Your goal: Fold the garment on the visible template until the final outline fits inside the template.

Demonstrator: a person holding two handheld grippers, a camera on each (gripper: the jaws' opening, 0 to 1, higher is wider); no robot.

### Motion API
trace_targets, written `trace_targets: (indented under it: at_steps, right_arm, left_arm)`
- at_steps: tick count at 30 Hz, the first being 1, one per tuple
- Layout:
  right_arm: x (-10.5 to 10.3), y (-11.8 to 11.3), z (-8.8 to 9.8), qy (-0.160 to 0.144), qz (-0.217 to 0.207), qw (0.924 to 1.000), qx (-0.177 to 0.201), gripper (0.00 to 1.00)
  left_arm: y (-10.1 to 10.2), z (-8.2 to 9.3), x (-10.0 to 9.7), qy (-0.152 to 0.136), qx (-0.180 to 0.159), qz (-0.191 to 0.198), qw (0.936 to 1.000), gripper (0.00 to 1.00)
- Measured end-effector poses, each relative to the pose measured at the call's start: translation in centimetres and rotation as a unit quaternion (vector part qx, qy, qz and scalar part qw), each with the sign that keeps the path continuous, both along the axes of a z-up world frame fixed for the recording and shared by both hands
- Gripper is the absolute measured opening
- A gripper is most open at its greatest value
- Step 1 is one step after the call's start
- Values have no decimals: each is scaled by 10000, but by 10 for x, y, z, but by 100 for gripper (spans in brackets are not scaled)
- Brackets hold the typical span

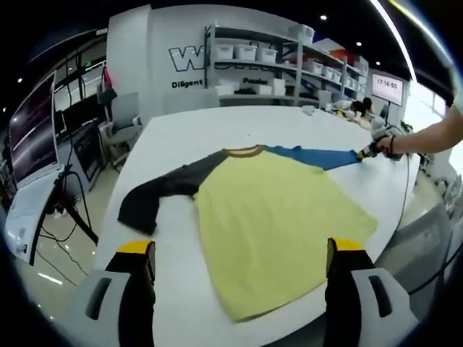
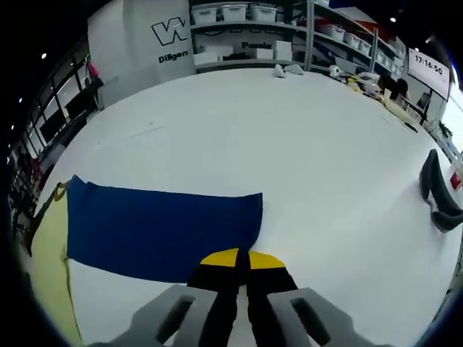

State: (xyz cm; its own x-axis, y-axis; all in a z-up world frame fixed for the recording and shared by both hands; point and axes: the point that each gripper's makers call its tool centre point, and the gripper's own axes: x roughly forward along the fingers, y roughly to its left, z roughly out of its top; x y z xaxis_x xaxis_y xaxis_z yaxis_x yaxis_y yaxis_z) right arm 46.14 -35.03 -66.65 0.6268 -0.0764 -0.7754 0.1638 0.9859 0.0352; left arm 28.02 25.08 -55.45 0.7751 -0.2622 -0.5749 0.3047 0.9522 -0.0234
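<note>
A soft knit shirt (image 1: 275, 224) lies flat on the smooth white table (image 1: 188, 137), its pale yellow body a wide, slightly rumpled panel reaching toward the near table edge. One sleeve is dark grey (image 1: 163, 191), bent at the elbow with its cuff lying near the left edge of the table; the blue sleeve (image 1: 318, 156) stretches out straight toward the far right. A mustard ribbed collar (image 1: 244, 151) rims the neck.

The left tongs (image 1: 242, 253) hang above the near hem, their black, yellow-tipped jaws spread wide apart and holding nothing.

In the right gripper view the blue sleeve (image 2: 163, 231) is a flat, even rectangle with a straight cuff edge. The right tongs (image 2: 241, 262) have their yellow-capped jaws pressed together at the lower corner of that cuff, pinching the cloth. In the left gripper view a bare forearm (image 1: 430, 137) reaches in from the right, holding the right tongs (image 1: 370, 150) at the sleeve's end.

A dark curved object (image 2: 438, 191) lies well apart at the right table edge.
</note>
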Motion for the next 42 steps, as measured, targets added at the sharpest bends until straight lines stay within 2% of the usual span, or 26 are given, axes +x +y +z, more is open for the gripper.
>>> trace_targets:
  at_steps: [4, 11, 14, 15, 19, 23, 26, 31, 33, 42]
  right_arm:
    - [-1, 9, 11, -78, 6, 9999, 117, 0]
    - [5, 44, 39, -286, 306, 9986, 312, 0]
    - [11, 64, 50, -416, 493, 9972, 367, 0]
    - [14, 73, 55, -470, 578, 9965, 374, 0]
    - [20, 109, 69, -575, 792, 9935, 581, 0]
    - [24, 141, 79, -654, 1062, 9899, 681, 0]
    - [30, 174, 89, -747, 1242, 9856, 876, 0]
    - [35, 216, 100, -859, 1538, 9785, 1069, 0]
    - [38, 237, 107, -939, 1584, 9747, 1264, 0]
    - [42, 309, 118, -988, 2026, 9617, 1560, 0]
  left_arm:
    - [1, -1, -3, 33, 1, -41, 10000, 99]
    - [-5, 0, -7, 12, -229, -201, 9995, 99]
    - [-4, -3, -9, 5, -53, -296, 9995, 98]
    - [-2, -6, -11, 105, -32, -275, 9996, 98]
    - [-5, -6, -12, 119, -155, -296, 9994, 99]
    - [-3, -6, -12, 126, -138, -267, 9995, 99]
    - [-5, -8, -15, 151, -175, -358, 9991, 99]
    - [-4, -10, -17, 205, -116, -398, 9989, 99]
    - [-5, -9, -17, 166, -145, -433, 9988, 99]
    - [-4, -8, -16, 124, -190, -461, 9987, 99]
